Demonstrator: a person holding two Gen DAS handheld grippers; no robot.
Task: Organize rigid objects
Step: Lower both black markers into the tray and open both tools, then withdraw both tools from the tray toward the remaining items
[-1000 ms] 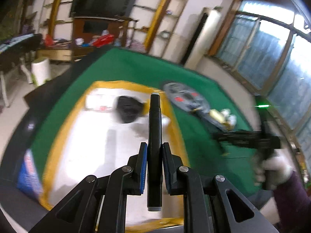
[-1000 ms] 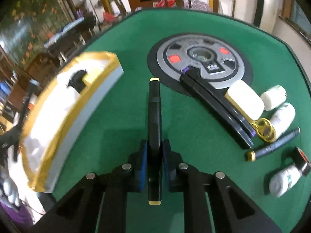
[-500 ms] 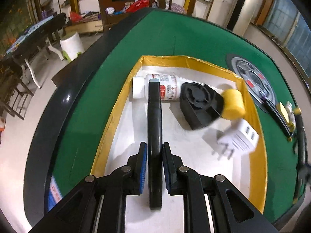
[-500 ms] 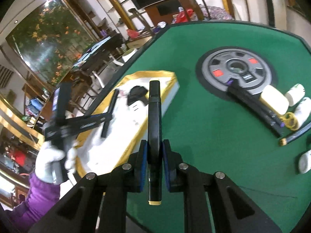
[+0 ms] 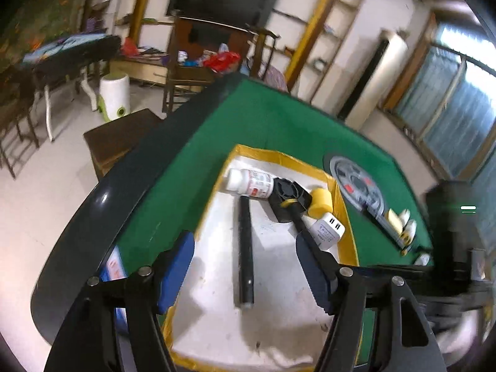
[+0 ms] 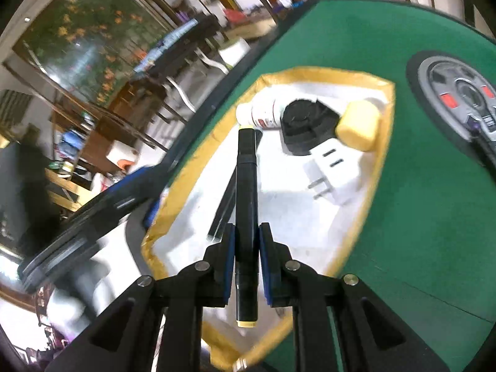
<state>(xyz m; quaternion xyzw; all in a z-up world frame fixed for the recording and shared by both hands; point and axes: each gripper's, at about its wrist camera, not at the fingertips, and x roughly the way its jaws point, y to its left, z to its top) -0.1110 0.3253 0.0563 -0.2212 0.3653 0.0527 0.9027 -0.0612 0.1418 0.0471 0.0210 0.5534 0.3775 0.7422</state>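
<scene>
My left gripper (image 5: 245, 243) hovers over the white tray with a yellow rim (image 5: 279, 156), its jaws opening with nothing pressed between the blue pads. Beneath the gap a plain black marker (image 5: 245, 248) lies free on the tray floor. My right gripper (image 6: 247, 232) is shut on a black marker with yellow end caps (image 6: 246, 186), held above the same tray (image 6: 325, 73) over the loose marker (image 6: 224, 204). The tray's far end holds a white bottle (image 5: 251, 183), a black fan (image 5: 290, 198), a yellow block (image 5: 321, 206) and a white charger (image 5: 327, 229).
The green table carries a grey round disc (image 6: 458, 93) right of the tray, with several small bottles and bars (image 5: 400, 220) beyond it. The table's dark edge (image 5: 93, 204) runs close on the tray's left, a blue-and-white packet (image 5: 114, 266) beside it. Room furniture stands beyond.
The left jaws have spread and let go of the black marker, which now lies in the tray. The right gripper has carried its yellow-capped marker from the green cloth to above the tray.
</scene>
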